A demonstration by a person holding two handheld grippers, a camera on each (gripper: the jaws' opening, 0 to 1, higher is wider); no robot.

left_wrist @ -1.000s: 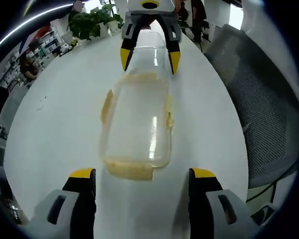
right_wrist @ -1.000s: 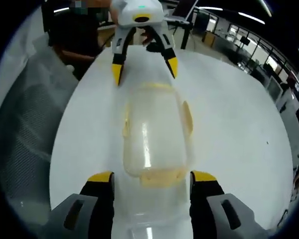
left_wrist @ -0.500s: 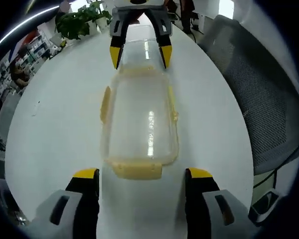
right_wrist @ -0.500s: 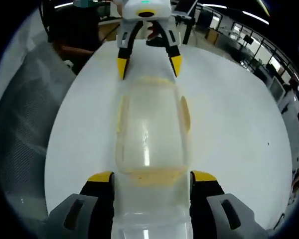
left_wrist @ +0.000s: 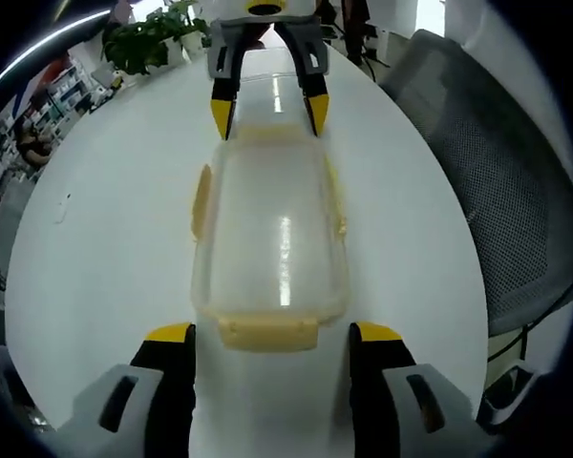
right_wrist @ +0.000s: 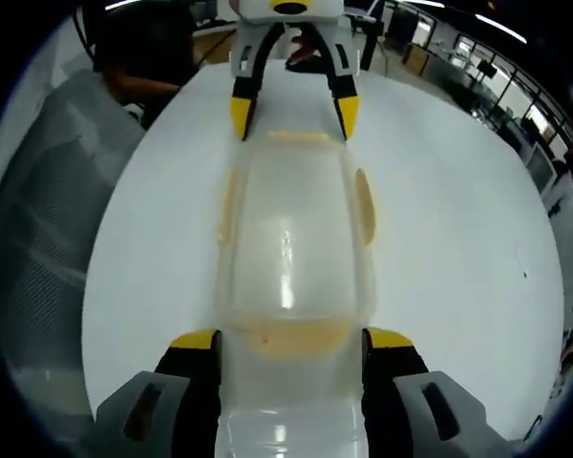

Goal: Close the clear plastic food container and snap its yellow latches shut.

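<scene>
The clear container (left_wrist: 267, 234) lies lengthwise on the white surface (left_wrist: 105, 248), one end between each pair of fingers. The left gripper (left_wrist: 267, 336) is spread wide, its yellow fingertips (left_wrist: 170, 333) flanking the near yellow latch (left_wrist: 267, 332). The right gripper (right_wrist: 291, 342) is likewise released, straddling the container's other end (right_wrist: 288, 239), whose latch (right_wrist: 291, 334) sits between its fingers. A mesh chair (left_wrist: 497, 181) stands beside the surface.

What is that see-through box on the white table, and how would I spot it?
Start from the big white table beside the grey mesh chair. In its middle lies a long clear plastic food container, between the left gripper and the right gripper facing each other at its ends. Pale yellow latches around its rim set it apart.
</scene>
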